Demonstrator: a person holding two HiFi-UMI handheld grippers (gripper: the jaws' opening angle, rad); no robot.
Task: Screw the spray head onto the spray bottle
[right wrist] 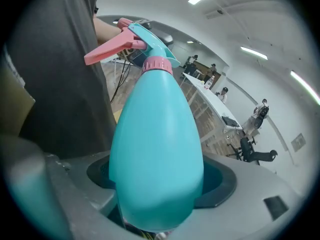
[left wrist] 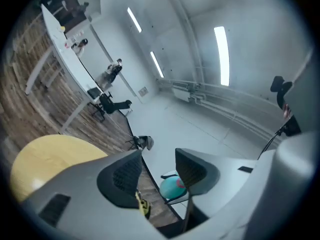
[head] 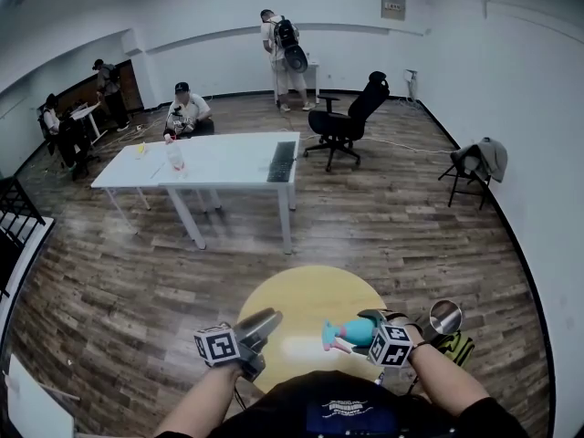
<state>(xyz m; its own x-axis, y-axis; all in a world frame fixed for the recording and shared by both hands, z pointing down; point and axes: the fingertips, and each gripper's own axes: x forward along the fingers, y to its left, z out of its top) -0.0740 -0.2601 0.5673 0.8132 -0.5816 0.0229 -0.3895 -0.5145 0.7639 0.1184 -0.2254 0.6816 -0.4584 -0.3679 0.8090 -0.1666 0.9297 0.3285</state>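
Spray bottle [right wrist: 155, 134] is sitting lower centre in the right gripper view. Right gripper [right wrist: 160, 178] jaws are pinching its body, likely steadying it and aiming the seated pink spray head [right wrist: 131, 40] at the left gripper [left wrist: 157, 176]. Its jaws are standing part-spread and empty over the yellow bench [head: 306, 290].

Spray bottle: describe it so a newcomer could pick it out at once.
Find the round yellow table at the bottom of the head view. Over its right edge the right gripper clamps the spray bottle: a teal egg-shaped body with pink collar and trigger, the only teal-and-pink thing there.
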